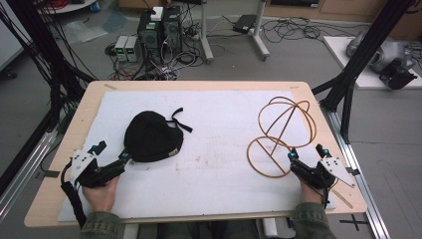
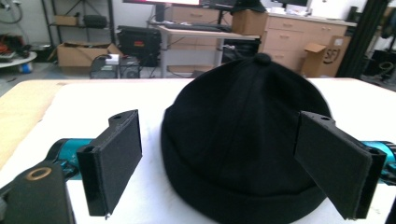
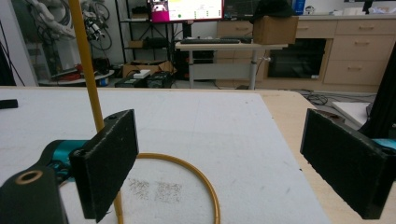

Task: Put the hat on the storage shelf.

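- Here we see a black cap (image 1: 152,135) lying on the white sheet (image 1: 219,164) that covers the table (image 1: 94,99), left of the middle and nearer the left edge than the right.
- Its strap (image 1: 180,122) trails off toward the far edge, on the cap's right side.
- We find the left gripper (image 1: 114,154) near the front-left corner, its tips just beside the cap's near-left rim.
- In the left gripper view its jaws stand wide apart, one on each side of the cap (image 2: 243,140), and they hold nothing; we cannot tell whether the right pad (image 2: 334,163) touches the fabric.
- A wire stand (image 1: 281,134) made of golden hoops sits toward the right edge, its flat base ring (image 1: 268,157) on the sheet and its rounded cage rising behind.
- We see the right gripper (image 1: 306,154) near the front-right corner, just beside the base ring's near-right side.
- In the right gripper view its jaws are wide open and empty, the ring (image 3: 187,172) curving between them on the sheet, and the upright rod (image 3: 86,65) rising just behind the left pad (image 3: 107,163).
- A hand (image 1: 102,194) grips each tool from the front edge.
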Demonstrator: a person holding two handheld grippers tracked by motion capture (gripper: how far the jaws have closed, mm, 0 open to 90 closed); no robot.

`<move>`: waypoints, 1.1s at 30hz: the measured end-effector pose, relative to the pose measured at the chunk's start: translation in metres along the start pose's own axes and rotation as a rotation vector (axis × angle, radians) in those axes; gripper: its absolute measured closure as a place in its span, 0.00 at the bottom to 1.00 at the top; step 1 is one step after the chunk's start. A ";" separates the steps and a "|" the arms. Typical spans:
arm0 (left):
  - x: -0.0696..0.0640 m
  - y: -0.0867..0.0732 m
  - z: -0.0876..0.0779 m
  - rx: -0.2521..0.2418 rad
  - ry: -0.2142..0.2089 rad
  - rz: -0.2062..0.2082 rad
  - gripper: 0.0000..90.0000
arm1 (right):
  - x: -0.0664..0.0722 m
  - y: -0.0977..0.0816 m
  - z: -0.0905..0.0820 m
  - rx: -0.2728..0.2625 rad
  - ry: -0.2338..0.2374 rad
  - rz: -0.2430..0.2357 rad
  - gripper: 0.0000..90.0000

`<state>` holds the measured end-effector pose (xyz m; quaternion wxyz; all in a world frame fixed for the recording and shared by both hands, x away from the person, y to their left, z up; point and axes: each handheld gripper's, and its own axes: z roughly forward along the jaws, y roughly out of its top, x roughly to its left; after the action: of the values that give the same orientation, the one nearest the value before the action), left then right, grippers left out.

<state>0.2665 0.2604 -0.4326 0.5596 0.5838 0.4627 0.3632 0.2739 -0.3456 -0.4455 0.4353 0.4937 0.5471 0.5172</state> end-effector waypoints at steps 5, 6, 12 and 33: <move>-0.009 0.013 0.013 0.059 -0.065 0.011 0.17 | -0.002 0.000 -0.001 -0.001 0.001 -0.006 0.12; -0.009 0.013 0.013 0.059 -0.065 0.011 0.17 | -0.002 0.000 -0.002 0.003 0.000 -0.001 0.12; -0.015 0.025 0.022 0.087 -0.127 -0.004 0.17 | -0.004 0.000 -0.003 -0.003 0.000 -0.001 0.12; -0.007 0.047 0.070 0.326 -0.171 0.067 0.18 | 0.006 0.001 0.006 -0.007 0.040 -0.027 0.12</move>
<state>0.3365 0.2345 -0.3931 0.4823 0.7107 0.4464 0.2509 0.2789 -0.3391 -0.4443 0.4328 0.4743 0.5608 0.5228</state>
